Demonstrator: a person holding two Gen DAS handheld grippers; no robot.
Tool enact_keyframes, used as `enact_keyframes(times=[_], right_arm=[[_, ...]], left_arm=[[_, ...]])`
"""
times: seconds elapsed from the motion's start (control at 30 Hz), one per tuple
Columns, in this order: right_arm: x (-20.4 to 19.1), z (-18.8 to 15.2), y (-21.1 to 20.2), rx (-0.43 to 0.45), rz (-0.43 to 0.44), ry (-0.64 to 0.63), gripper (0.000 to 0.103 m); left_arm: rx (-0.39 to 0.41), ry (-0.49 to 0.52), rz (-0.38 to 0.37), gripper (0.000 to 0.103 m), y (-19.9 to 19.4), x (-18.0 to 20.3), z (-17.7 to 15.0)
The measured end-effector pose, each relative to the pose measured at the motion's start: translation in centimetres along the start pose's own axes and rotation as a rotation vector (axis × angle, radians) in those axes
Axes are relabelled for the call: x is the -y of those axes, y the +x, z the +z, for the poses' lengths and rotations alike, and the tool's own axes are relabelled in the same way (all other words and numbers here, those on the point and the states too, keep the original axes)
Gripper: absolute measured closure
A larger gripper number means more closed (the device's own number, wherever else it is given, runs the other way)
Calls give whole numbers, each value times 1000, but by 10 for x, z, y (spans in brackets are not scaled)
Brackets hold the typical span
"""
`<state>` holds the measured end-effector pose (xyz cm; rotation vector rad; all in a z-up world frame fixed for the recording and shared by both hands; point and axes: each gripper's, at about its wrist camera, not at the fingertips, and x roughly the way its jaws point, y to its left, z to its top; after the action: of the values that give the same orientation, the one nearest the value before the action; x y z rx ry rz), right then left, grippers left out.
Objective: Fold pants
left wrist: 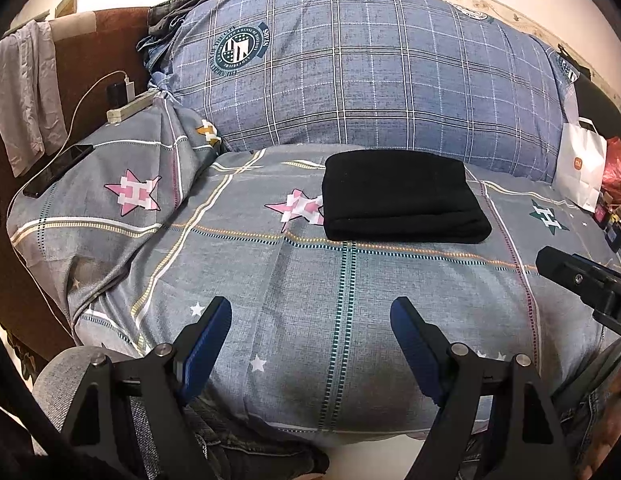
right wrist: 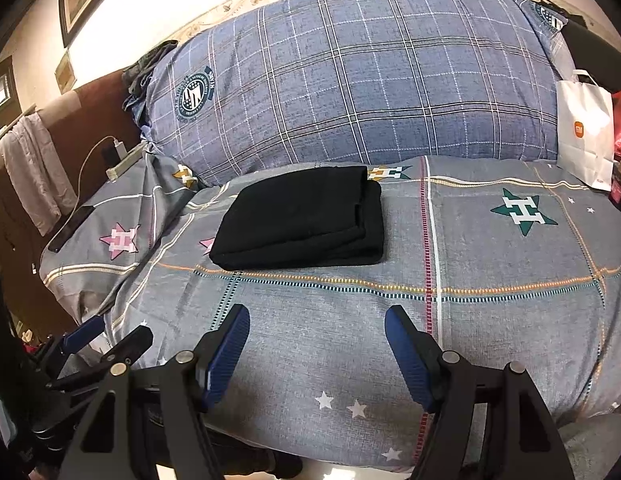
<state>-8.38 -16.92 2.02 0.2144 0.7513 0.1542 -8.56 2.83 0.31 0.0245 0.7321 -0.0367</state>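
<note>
Black pants (left wrist: 402, 196) (right wrist: 306, 218) lie folded into a neat rectangle on the grey star-patterned bed cover (left wrist: 294, 296) (right wrist: 490, 264), just in front of the big blue plaid pillow. My left gripper (left wrist: 310, 312) is open, hovering over the cover near the bed's front edge, well short of the pants, nothing between its blue pads. My right gripper (right wrist: 316, 320) is likewise open and empty, with the pants ahead and slightly left. The right gripper's black tip (left wrist: 566, 268) shows at the right edge of the left wrist view; the left gripper (right wrist: 110, 340) appears low left in the right wrist view.
A blue plaid pillow (left wrist: 350, 68) (right wrist: 350, 80) fills the back. On the left lie a phone (left wrist: 56, 170), a power strip with charger (left wrist: 128, 106) and a hanging grey cloth (left wrist: 24, 96). A white paper bag (right wrist: 586, 132) and red items stand at the right.
</note>
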Motion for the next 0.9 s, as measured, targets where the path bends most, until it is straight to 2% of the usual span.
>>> enact_keyframes(times=[0.8, 0.9], right_arm=[[0, -1, 2, -4, -7, -5, 29], [1, -1, 3, -8, -16, -7, 29]], left_arm=[[-6, -3, -15, 21, 1, -2, 0], [17, -6, -14, 21, -1, -2, 0]])
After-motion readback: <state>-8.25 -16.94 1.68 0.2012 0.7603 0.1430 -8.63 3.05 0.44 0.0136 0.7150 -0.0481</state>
